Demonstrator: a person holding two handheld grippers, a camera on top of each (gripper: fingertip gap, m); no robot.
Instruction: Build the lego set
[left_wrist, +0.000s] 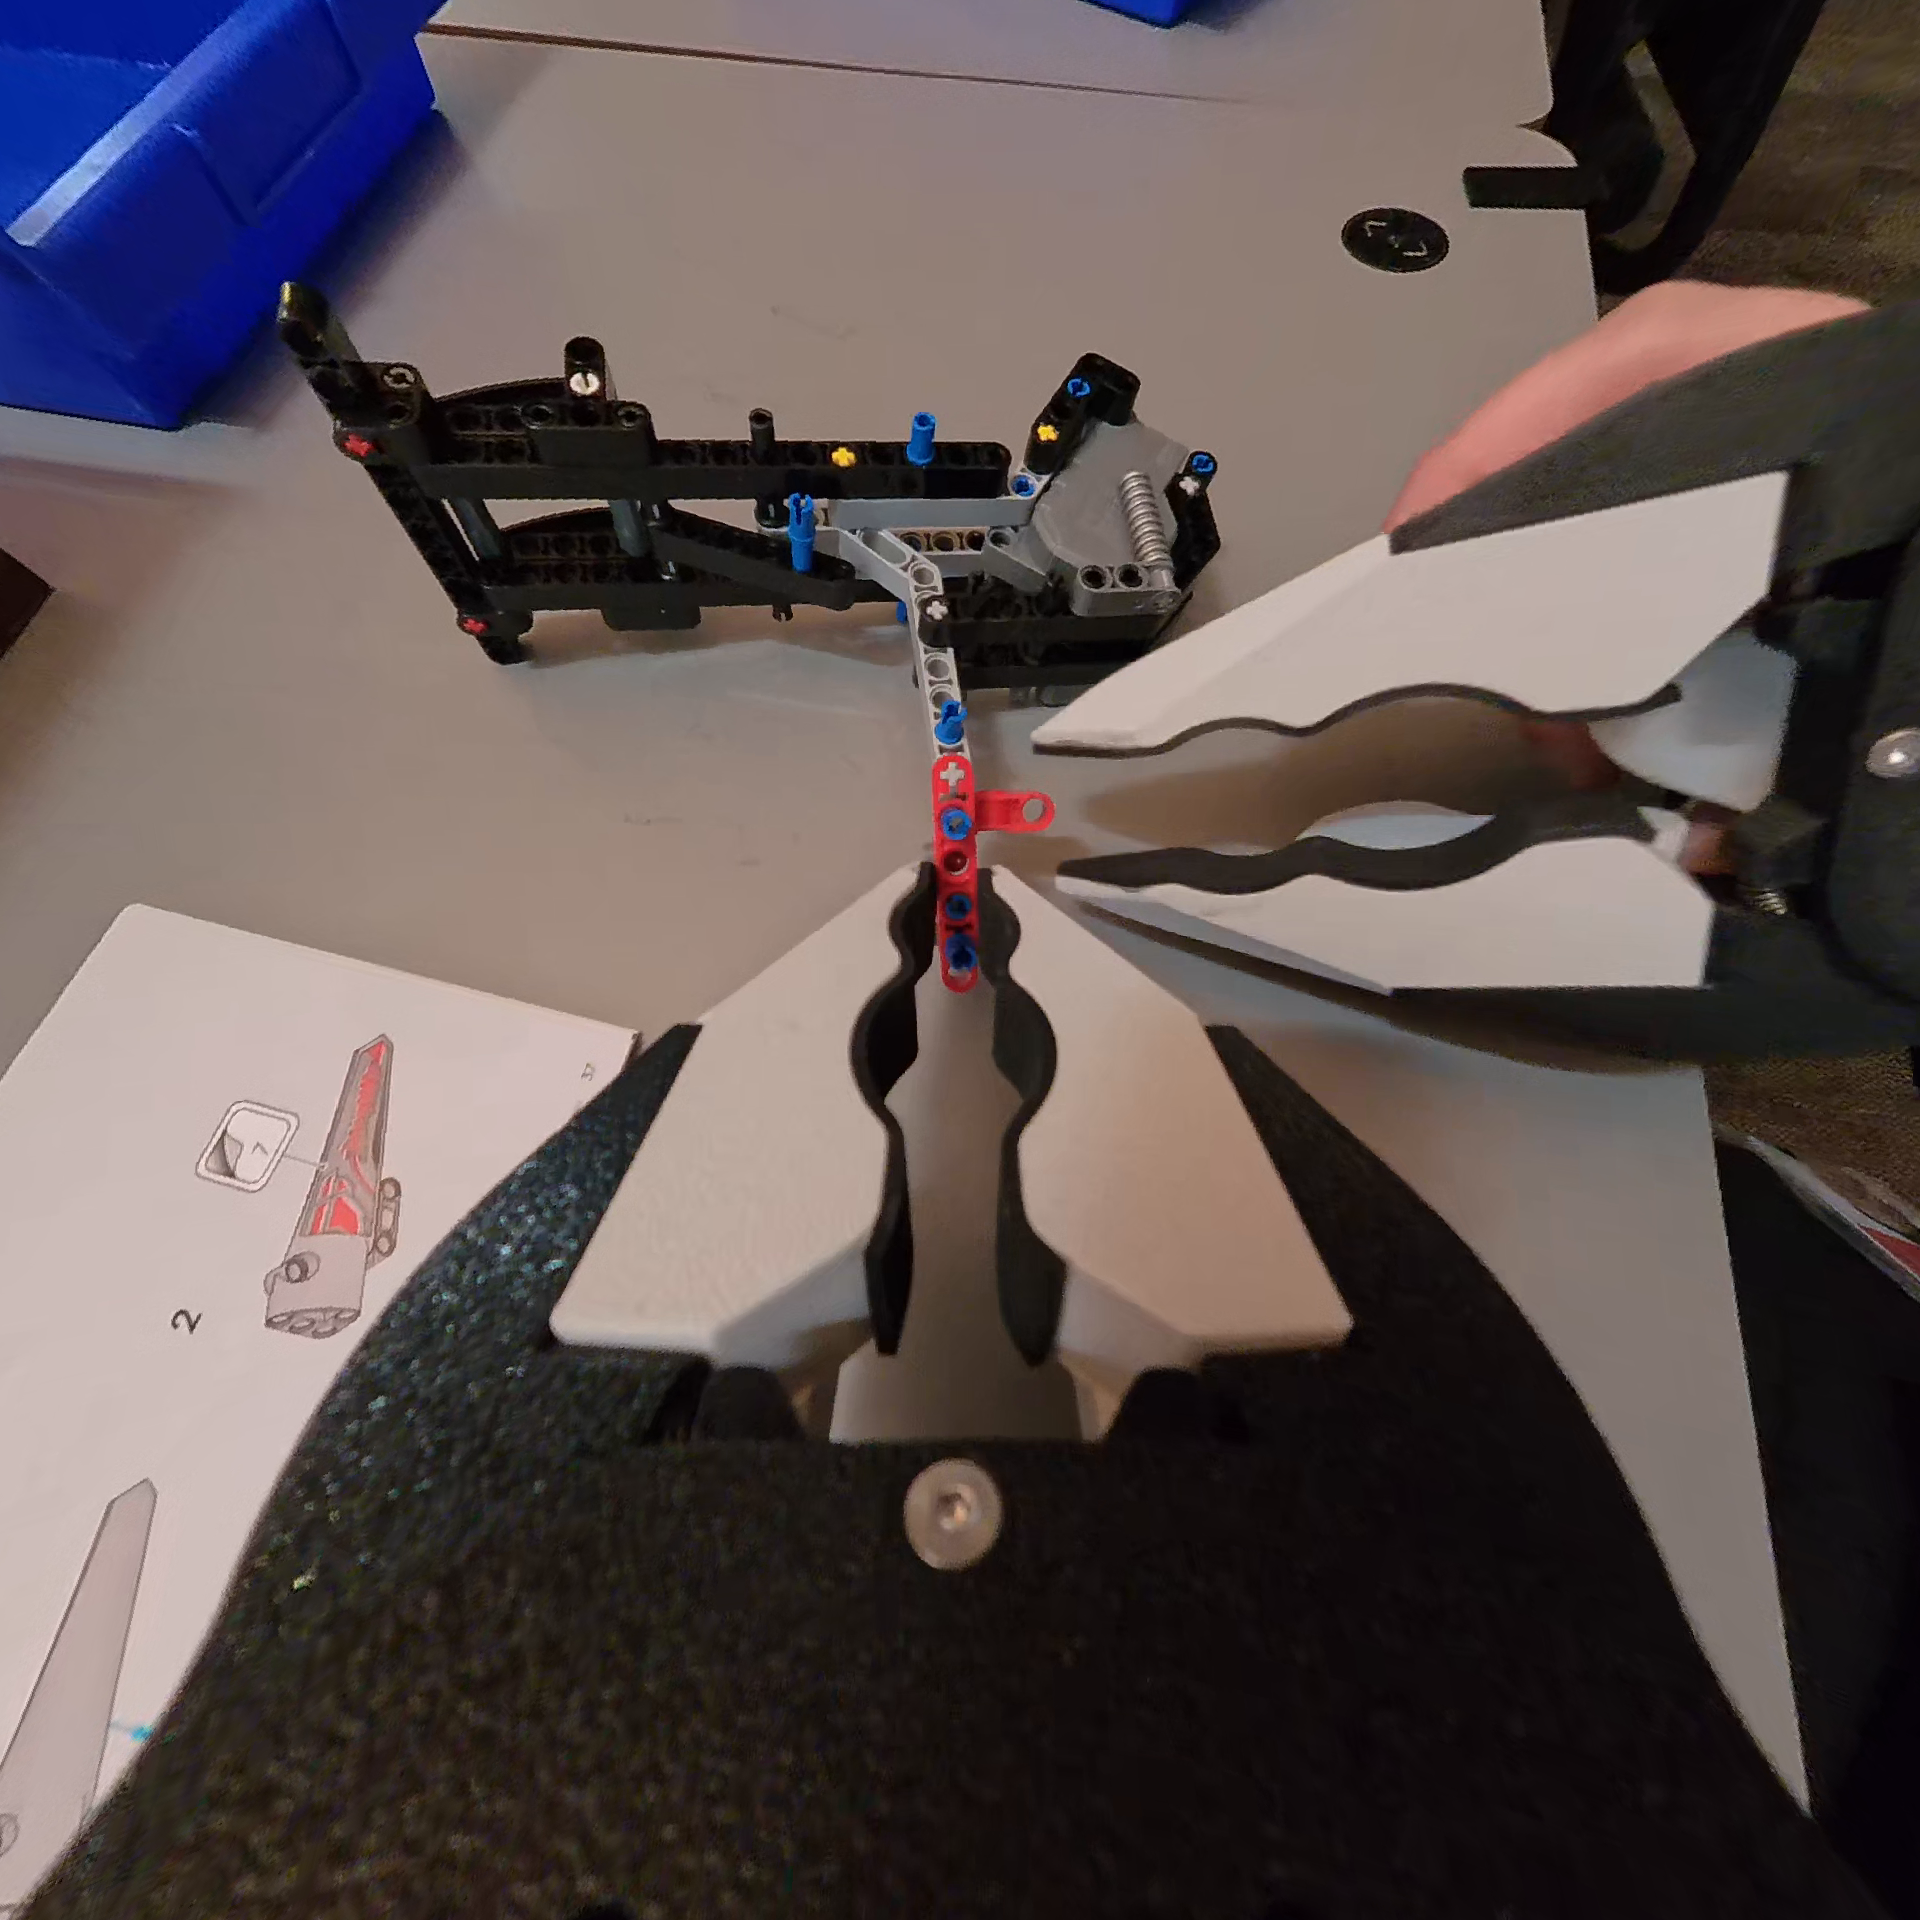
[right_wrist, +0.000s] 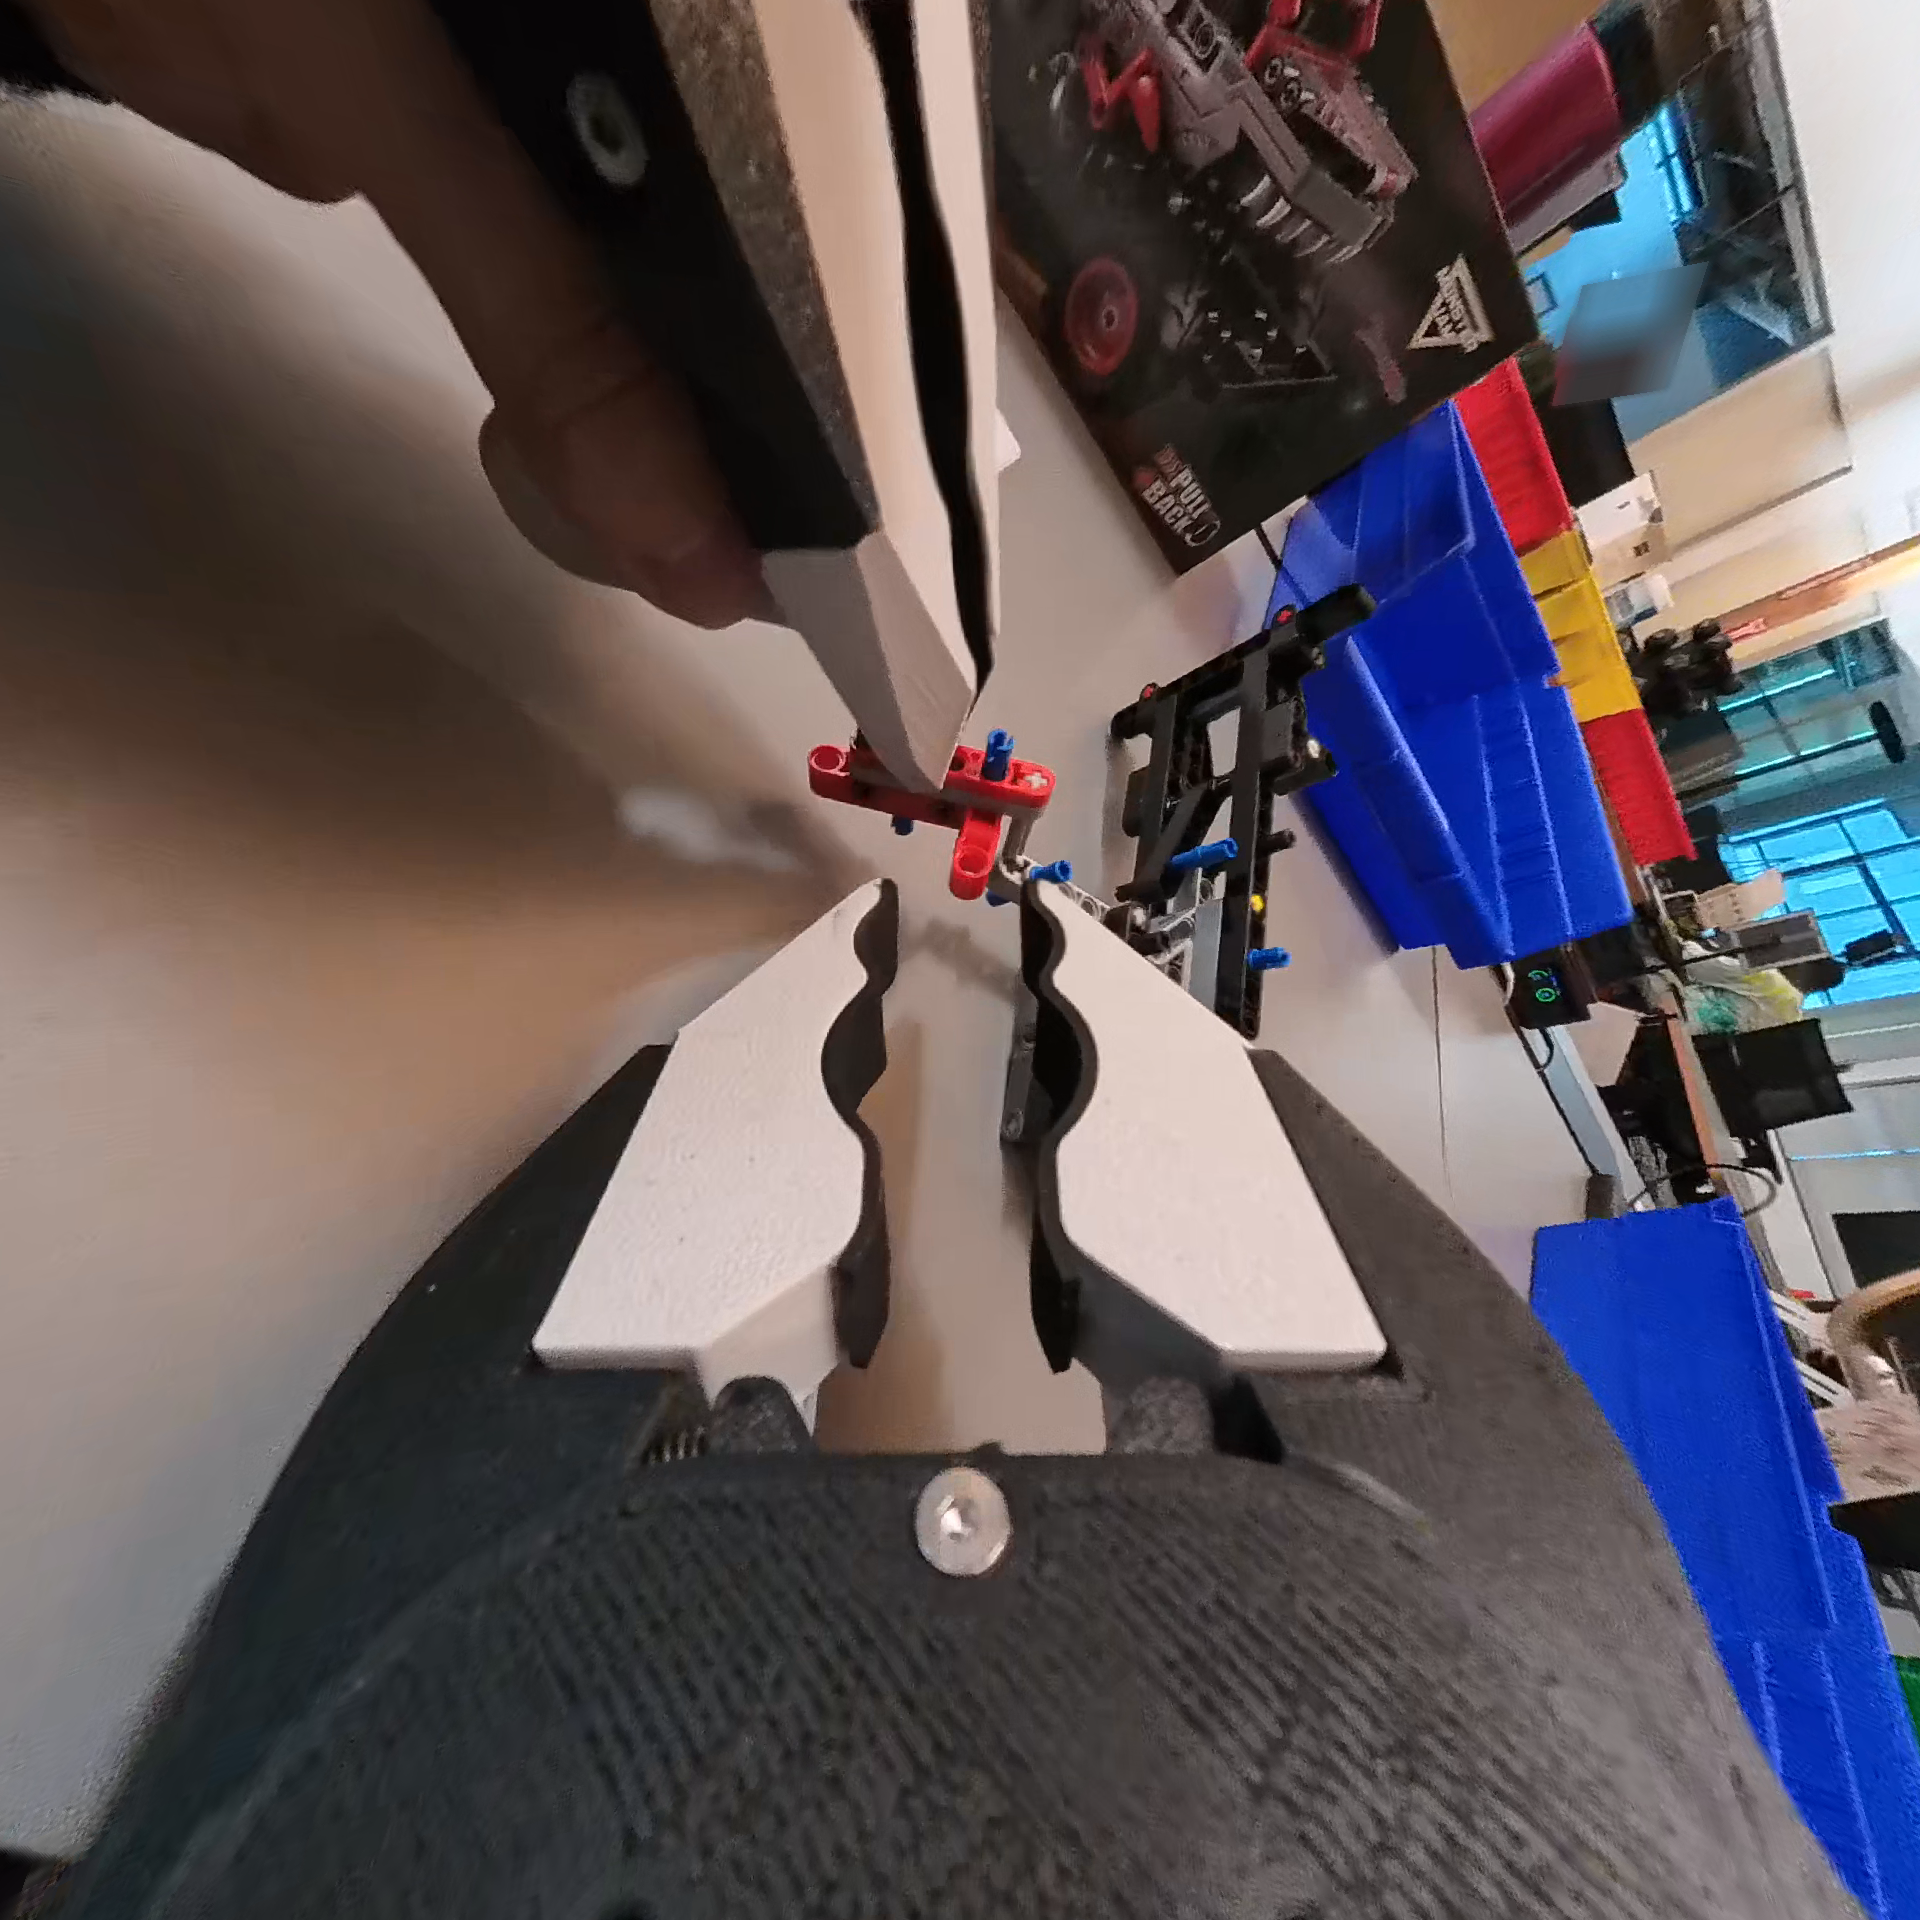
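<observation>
A black and grey lego frame (left_wrist: 623, 499) lies on the grey table (left_wrist: 520, 779). A grey beam sticks out of it toward me and ends in a red beam (left_wrist: 954, 800) with blue pins. My left gripper (left_wrist: 958, 883) is shut on the near end of the red beam. A small red connector (left_wrist: 1013, 810) juts sideways from that beam. My right gripper (left_wrist: 1049, 812) is open, with its tips on either side of the connector and not touching it. In the right wrist view my right gripper (right_wrist: 956, 899) sits just short of the connector (right_wrist: 977, 847), and the left gripper (right_wrist: 951, 774) comes down onto the red beam (right_wrist: 997, 779).
Blue bins (left_wrist: 156, 187) stand at the far left of the table. An instruction sheet (left_wrist: 260, 1195) lies at the near left. A round black grommet (left_wrist: 1394, 241) sits in the tabletop. In the right wrist view the set's box (right_wrist: 1247, 229) and more blue bins (right_wrist: 1455, 727) lie beyond the frame (right_wrist: 1216, 800). The tips of both grippers are at nearly the same place.
</observation>
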